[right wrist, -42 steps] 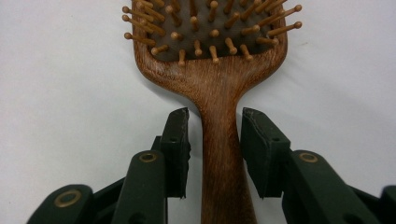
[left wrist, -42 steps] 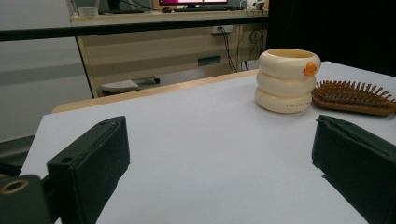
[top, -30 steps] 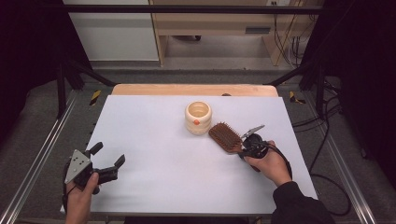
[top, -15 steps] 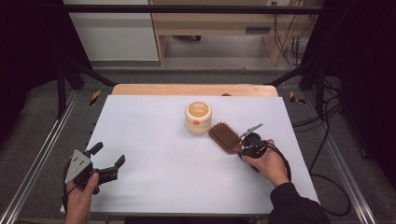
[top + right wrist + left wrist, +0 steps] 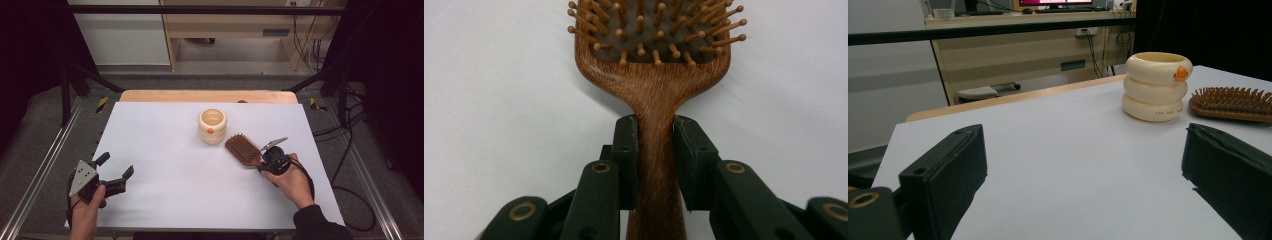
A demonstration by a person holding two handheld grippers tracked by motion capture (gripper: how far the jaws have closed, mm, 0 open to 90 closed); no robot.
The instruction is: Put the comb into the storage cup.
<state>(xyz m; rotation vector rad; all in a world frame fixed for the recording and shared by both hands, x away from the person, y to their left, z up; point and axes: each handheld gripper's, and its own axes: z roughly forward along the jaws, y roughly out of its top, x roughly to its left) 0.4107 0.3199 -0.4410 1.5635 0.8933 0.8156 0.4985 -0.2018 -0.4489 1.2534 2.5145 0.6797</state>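
While our left gripper (image 5: 114, 176) waits with jaws wide apart and nothing between them near the table's (image 5: 165, 200) left front corner, the cream cup (image 5: 212, 126) stands mid-table with the wooden hairbrush (image 5: 243, 149) just to its right, bristles up. Our right gripper (image 5: 655, 150) is clamped on the brush's handle. To lift well, we likely need a firm squeeze and a level wrist, so the head doesn't sag toward the cup.
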